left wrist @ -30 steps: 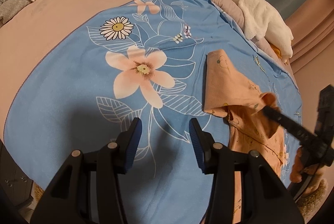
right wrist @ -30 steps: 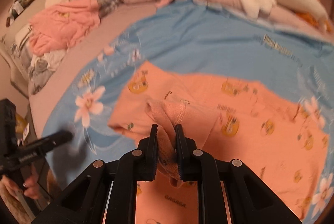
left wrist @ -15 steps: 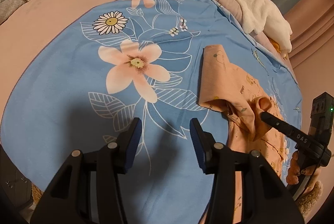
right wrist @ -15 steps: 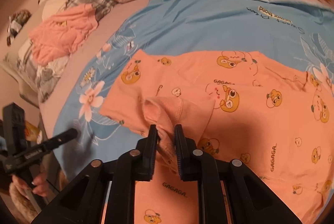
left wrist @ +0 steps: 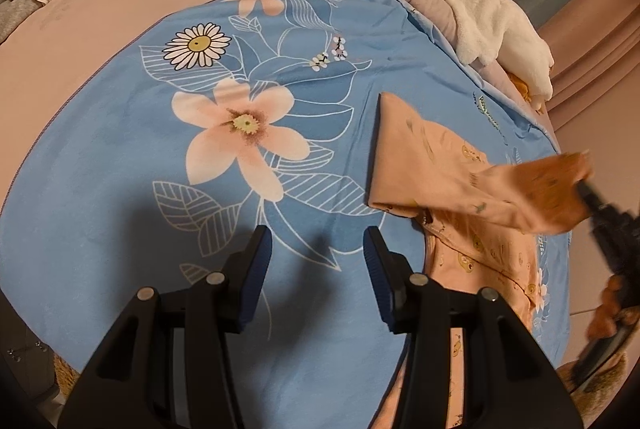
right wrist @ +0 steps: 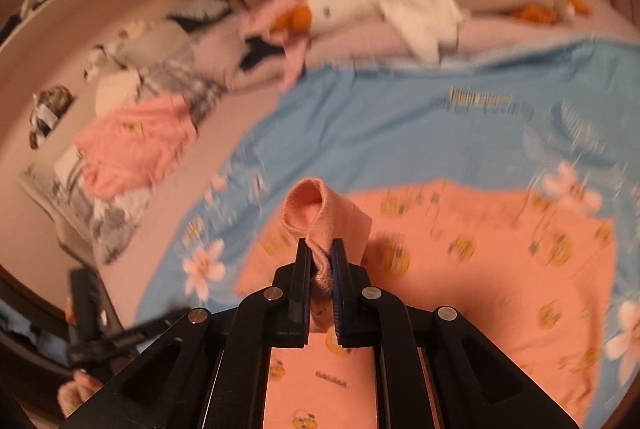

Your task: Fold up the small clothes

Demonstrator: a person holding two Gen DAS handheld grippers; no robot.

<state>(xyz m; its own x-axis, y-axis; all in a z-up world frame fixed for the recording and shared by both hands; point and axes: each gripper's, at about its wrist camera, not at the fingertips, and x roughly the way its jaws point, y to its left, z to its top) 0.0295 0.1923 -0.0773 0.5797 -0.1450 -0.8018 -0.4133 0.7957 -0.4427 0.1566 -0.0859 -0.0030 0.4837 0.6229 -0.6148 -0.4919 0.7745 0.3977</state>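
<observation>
Lifted since before — right gripper [right wrist: 320, 257] pinches orange garment's [right wrist: 460, 269] edge.

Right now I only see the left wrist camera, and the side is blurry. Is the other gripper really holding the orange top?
Observer: Yes. The right gripper is shut on the top's ribbed cuff. Its jaws have just been closing, with the cuff between them.
Operator: Is the cuff lying flat?
Observer: No. It curls into a little loop just above the jaws.
Operator: What's printed on the top?
Observer: Yellow cartoon faces, and a word that looks like GAGAGA just in front of the gripper.
</observation>
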